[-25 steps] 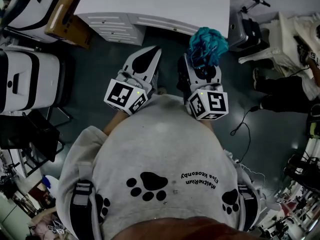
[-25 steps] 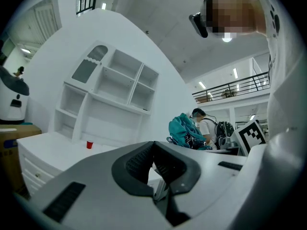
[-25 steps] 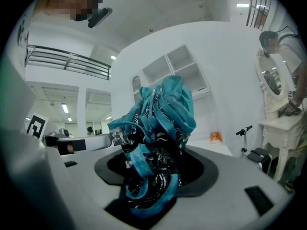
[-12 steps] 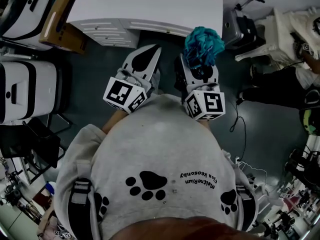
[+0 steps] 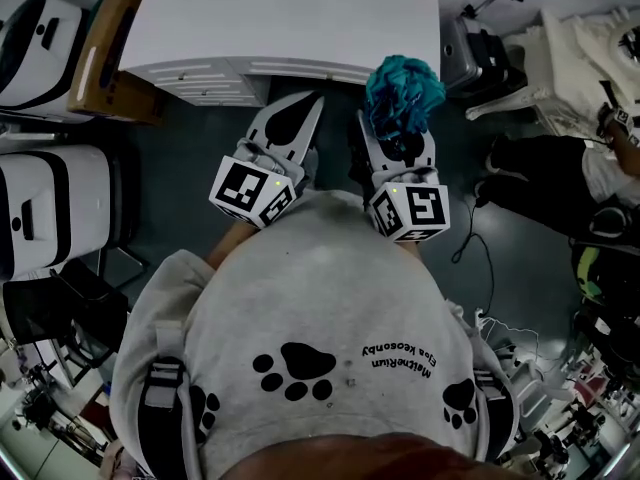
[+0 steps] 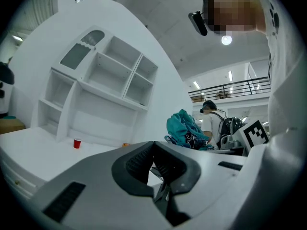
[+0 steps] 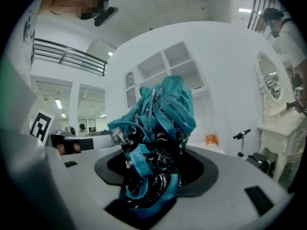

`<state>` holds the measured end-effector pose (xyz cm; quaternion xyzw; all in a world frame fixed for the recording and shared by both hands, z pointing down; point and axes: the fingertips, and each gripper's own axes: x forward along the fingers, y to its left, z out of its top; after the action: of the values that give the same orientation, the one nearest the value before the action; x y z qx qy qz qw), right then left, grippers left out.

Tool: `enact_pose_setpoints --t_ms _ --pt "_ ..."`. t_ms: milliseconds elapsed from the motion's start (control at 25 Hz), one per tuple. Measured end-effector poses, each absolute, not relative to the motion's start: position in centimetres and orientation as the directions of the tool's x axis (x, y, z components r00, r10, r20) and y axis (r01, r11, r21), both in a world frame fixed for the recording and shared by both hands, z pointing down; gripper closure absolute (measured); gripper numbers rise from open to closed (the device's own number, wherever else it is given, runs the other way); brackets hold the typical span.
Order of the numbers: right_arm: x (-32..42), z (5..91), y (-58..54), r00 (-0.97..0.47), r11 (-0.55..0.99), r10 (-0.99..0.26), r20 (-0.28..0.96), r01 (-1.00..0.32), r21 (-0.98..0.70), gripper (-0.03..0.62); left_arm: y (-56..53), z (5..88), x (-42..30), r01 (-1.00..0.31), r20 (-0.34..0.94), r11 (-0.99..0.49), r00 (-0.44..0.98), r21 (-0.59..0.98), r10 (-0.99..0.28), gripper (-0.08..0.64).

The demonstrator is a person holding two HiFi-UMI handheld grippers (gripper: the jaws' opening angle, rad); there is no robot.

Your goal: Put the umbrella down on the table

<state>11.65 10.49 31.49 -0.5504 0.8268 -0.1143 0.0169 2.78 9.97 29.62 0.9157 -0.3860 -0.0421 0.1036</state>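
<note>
within tight right hand-held gripper, umbrella

The head view is dim: the floor is almost black, while the white counter glares and loses its detail. Both gripper views are bright, lit from above by a round ceiling lamp and strip lights. Their corners are black and straight lines bend strongly. The umbrella is fairly sharp; the near foreground is soft.

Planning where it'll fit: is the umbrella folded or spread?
Folded: the umbrella is a bunched teal bundle clamped in the right gripper.
</note>
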Motion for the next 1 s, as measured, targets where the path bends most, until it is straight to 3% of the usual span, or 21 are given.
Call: enact_pose_setpoints --t_ms 1000 --pt "7.1 33.9 -14.1 -0.359 0.316 -0.913 0.193 -0.923 -0.221 0.313 -15.7 32.9 -1.0 -0.644 0.076 -0.703 0.752 0.303 -0.655 0.543"
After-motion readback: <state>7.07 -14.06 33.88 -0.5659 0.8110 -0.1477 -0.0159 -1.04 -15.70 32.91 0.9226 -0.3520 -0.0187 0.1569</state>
